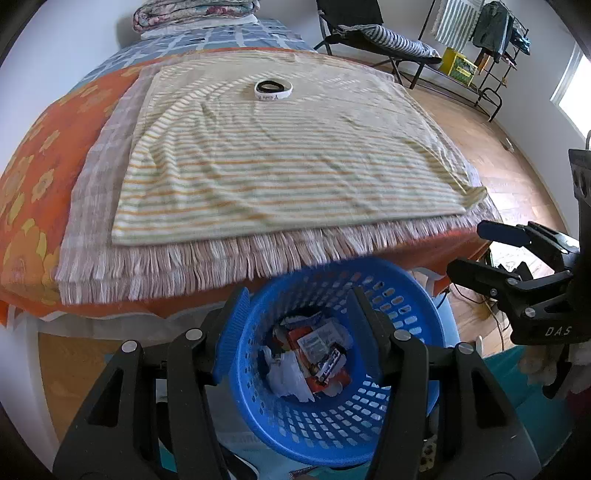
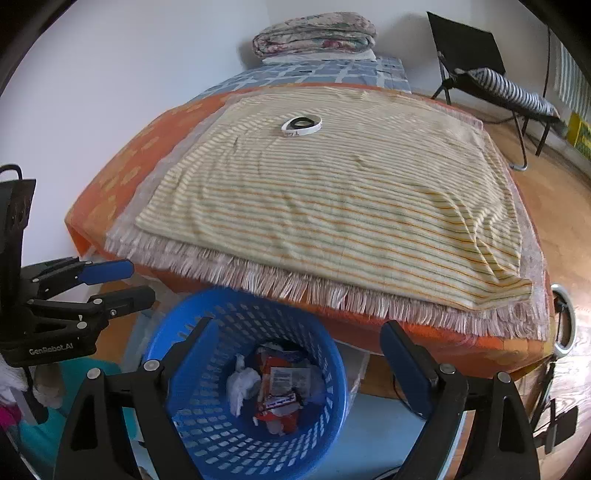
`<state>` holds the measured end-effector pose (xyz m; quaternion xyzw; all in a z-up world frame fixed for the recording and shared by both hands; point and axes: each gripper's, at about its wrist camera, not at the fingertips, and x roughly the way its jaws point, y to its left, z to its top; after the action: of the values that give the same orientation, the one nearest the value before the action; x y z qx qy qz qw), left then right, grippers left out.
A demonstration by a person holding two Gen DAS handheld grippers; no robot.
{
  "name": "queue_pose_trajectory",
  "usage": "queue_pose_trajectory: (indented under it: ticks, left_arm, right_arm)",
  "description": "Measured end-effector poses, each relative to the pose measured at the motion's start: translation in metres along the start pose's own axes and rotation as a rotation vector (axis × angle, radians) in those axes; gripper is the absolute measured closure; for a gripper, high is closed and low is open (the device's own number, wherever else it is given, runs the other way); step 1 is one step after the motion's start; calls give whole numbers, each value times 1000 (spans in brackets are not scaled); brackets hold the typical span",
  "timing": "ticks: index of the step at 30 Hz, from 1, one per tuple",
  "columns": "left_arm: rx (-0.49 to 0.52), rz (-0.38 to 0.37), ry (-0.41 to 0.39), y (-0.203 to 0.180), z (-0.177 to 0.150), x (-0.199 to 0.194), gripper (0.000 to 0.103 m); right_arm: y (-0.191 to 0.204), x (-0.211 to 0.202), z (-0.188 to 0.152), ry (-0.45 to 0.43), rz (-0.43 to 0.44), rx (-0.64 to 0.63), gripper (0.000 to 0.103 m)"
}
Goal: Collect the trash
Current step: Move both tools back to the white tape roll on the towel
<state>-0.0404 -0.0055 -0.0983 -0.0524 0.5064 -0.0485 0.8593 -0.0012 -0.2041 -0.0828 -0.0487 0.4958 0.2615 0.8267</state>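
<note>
1. A blue perforated basket (image 1: 332,417) is seen on the floor at the foot of the bed (image 1: 33,221), just below the fringed edge of a pinkish throw (image 1: 221,266).
2. Trash (image 1: 314,362) is seen inside the basket: crumpled white paper, a red-orange wrapper, a white label w/ print, a dark bar wrapper.
3. Left tongs (image 1: 299,332) are held above the basket, released; nothing is gripped betw. the pads. The basket's inside is seen through the gap.
4. Right tongs (image 2: 295,354) are also held over the basket, spread wide, empty. No item is seen betw. them.
5. In the left wrist view the right tongs appear at the right edge, apart from the basket rim; in the right wrist view the left tongs (image 2: 136,280) appear at the left edge.
6. A striped yellow-green towel (image 2: 332,206) is laid flat over the throw on the bed.
7. A white ring w/ a black ring inside it, poss. tape rolls (image 2: 301,125), is left on the towel's far part, well apart from the basket.
8. Folded bedding (image 2: 314,33) is stacked at the bed's far end; a black folding chair (image 2: 480,62) w/ a striped cushion stands by the wall.
</note>
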Motion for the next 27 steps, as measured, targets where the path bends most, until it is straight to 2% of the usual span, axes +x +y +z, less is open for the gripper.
queue_pose_trajectory:
  ticks: [5, 8, 14, 16, 18, 21, 23, 27]
  left_arm:
    - [-15, 11, -2, 9, 26, 1, 46]
    - [-10, 37, -17, 16, 47, 4, 47]
    - [-57, 15, -15, 35, 93, 22, 47]
    - [-77, -4, -14, 40, 107, 29, 53]
    - [-109, -28, -9, 46, 126, 38, 67]
    - [-153, -52, -23, 56, 154, 52, 69]
    - [-172, -63, -28, 61, 172, 63, 75]
    - [-204, -80, -14, 67, 201, 93, 77]
  right_arm:
    - [-17, -5, 23, -44, 26, 45, 12]
    - [-23, -7, 43, -83, 9, 29, 12]
    - [-38, -1, 90, -127, -4, 36, 12]
    - [-44, 5, 106, -123, 5, 49, 12]
    - [-49, 11, 118, -117, 10, 53, 13]
    - [-59, 23, 136, -108, 20, 68, 13]
    - [-63, 31, 145, -97, 41, 83, 13]
    - [-73, 50, 162, -81, 57, 113, 15]
